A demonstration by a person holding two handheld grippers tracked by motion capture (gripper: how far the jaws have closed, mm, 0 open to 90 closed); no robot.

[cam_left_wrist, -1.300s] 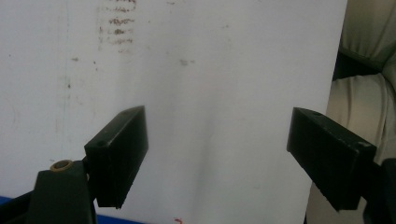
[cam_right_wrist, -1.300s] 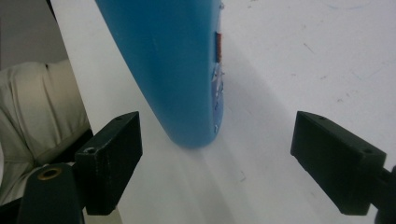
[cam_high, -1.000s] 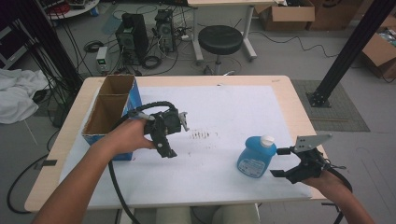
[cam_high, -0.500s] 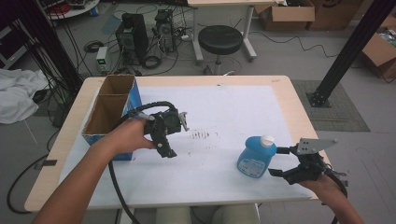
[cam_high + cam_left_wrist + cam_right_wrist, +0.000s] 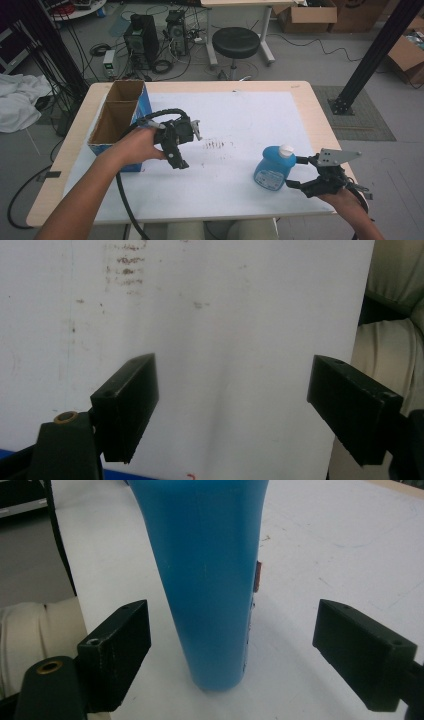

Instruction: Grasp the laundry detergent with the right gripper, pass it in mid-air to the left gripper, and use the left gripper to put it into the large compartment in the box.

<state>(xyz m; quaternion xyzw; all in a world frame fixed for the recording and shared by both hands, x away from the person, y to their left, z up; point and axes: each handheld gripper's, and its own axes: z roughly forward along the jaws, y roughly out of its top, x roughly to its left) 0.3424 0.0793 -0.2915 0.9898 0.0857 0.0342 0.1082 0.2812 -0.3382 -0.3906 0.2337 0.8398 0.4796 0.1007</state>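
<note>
Right black two-jaw gripper (image 5: 232, 650) spread wide, upright blue plastic bottle with white cap (image 5: 272, 167) standing between its jaws untouched, on white table sheet (image 5: 240, 125), left gripper (image 5: 232, 410) likewise released above bare sheet

The bottle (image 5: 273, 167) near the right is bright blue with a white cap (its label is a paler blue with small print too fine to read). The sheet (image 5: 240, 125) covering the table (image 5: 300, 86) is white, flecked with brownish smudges near its middle; the table edge is pale wood. The box (image 5: 116, 122) at the left is blue outside, plain brown cardboard inside. Both grippers, left (image 5: 181, 145) and right (image 5: 300, 172), are black.
</note>
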